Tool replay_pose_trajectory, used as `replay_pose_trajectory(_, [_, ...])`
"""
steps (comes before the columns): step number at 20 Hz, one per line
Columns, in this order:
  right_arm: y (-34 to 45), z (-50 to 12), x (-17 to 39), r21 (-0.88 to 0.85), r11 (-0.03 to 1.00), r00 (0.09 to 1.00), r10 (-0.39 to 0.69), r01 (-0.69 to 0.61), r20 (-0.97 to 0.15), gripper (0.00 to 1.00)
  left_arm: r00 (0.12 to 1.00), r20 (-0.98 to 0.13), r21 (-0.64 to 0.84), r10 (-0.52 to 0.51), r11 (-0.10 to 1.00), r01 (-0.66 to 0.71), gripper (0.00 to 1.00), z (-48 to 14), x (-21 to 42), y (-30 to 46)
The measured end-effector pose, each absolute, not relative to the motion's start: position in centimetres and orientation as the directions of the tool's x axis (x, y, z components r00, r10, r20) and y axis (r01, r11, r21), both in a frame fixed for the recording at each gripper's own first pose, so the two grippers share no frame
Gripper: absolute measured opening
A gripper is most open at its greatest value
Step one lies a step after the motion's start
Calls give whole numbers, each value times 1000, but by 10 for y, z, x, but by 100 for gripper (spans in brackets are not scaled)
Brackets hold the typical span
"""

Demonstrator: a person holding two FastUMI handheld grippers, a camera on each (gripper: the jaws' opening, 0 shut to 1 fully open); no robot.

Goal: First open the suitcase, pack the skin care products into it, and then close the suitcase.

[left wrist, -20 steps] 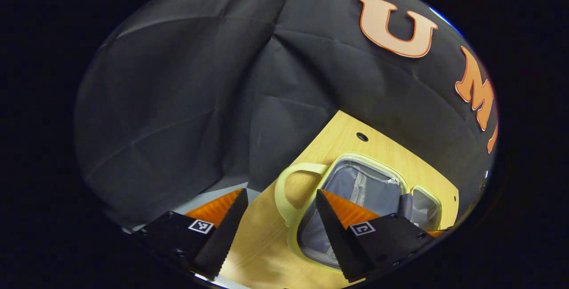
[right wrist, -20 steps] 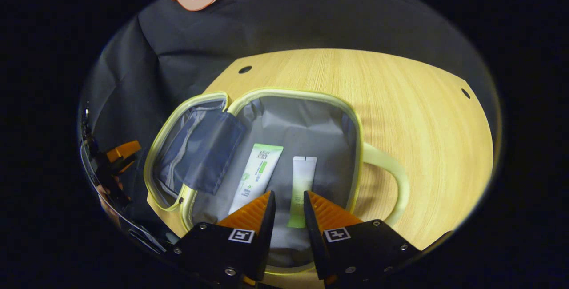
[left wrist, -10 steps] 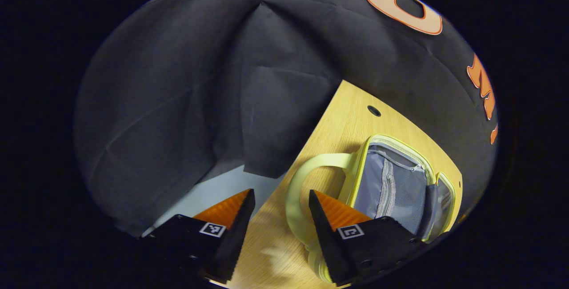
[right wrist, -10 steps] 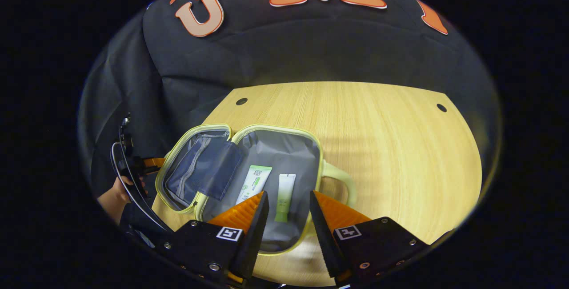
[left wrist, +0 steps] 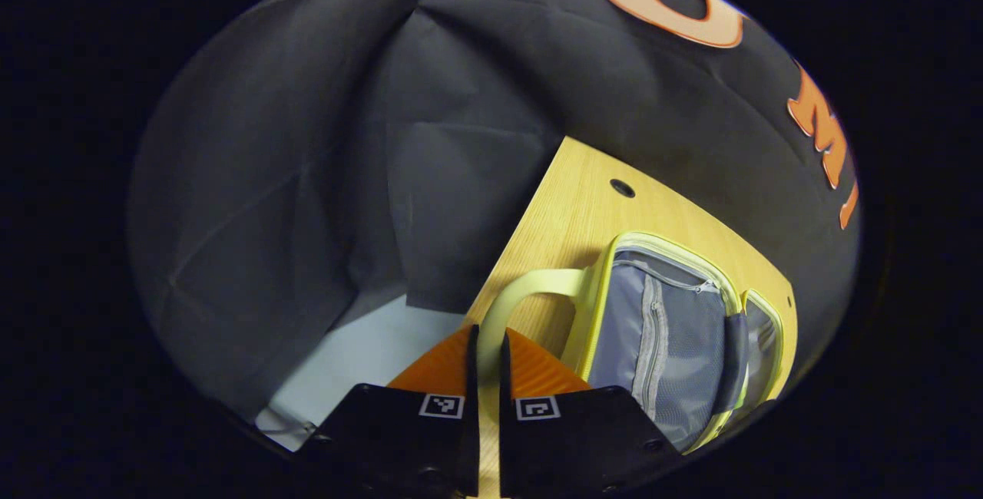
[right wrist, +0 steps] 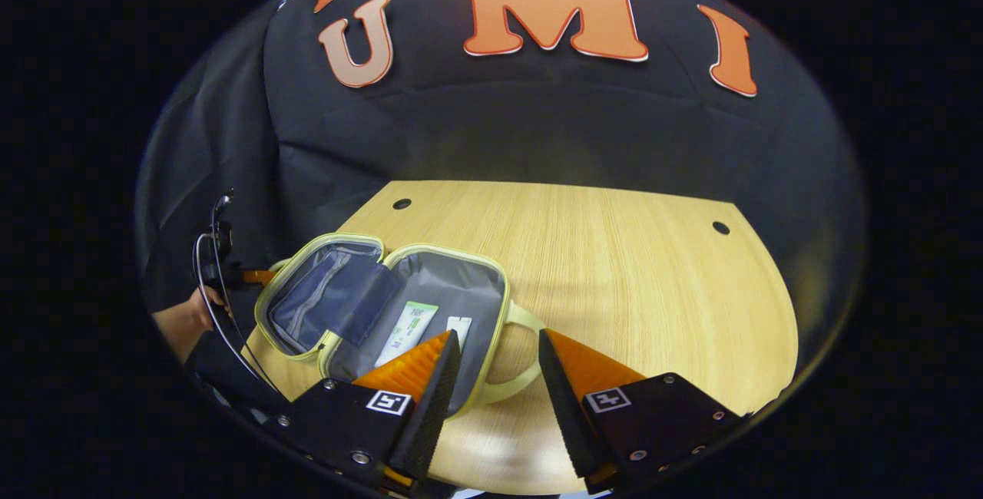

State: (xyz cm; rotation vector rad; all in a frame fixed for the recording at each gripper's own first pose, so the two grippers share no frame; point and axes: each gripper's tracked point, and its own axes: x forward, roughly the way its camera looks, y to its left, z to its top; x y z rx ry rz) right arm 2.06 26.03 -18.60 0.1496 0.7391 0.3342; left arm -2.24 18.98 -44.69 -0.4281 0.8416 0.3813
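Left gripper view: the left gripper (left wrist: 486, 345) is pinching the suitcase's pale green handle (left wrist: 513, 301), both fingers pressing on the loop.
Right gripper view: the right gripper (right wrist: 491, 365) is hovering with its fingers spread wide, holding nothing, just above the suitcase's near handle (right wrist: 516, 380).
Suitcase: the suitcase (right wrist: 384, 307) is lying open and flat on the table, its yellow-green zipper rim showing all round both halves.
Contents: a white-and-green tube (right wrist: 407, 326) and a smaller pale tube (right wrist: 458, 328) are lying side by side on the grey lining of the half nearer the right gripper.
Lid half: a grey mesh pocket (left wrist: 664, 345) with a zipper is lining the other half of the suitcase.
Obstructions: the right gripper's own finger is covering the lower ends of both tubes.
Person: a hand (right wrist: 201, 307) is holding the left gripper at the suitcase's far-left edge, with a cable looping beside it.
Surface: the light wooden table (right wrist: 637, 284) is bearing the suitcase; small round holes are sitting near its back corners.
Room: black cloth is hanging behind the table.
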Motion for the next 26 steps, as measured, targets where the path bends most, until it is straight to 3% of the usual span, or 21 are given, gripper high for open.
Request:
replay_pose_trajectory(1, [259, -184, 22, 240, 936, 702, 351, -255, -620, 68, 625, -761, -190, 172, 863, -469, 10, -434, -20, 189])
replay_pose_trajectory(6, [242, -158, 29, 242, 919, 735, 394, -311, -552, 80, 683, -664, -58, 305, 889, -453, 10, -366, -21, 188])
replay_pose_trajectory(10, [217, -147, 35, 239, 917, 768, 398, -320, -502, 85, 735, -586, -48, 340, 891, -451, 10, -300, -24, 166])
replay_pose_trajectory(18, [166, -131, 46, 183, 917, 826, 399, -355, -399, 89, 818, -459, -53, 346, 909, -414, 9, -202, -24, 90])
replay_pose_trajectory(26, [114, -134, 42, 149, 923, 845, 385, -355, -370, 89, 896, -367, -77, 249, 952, -296, 9, -140, 1, -25])
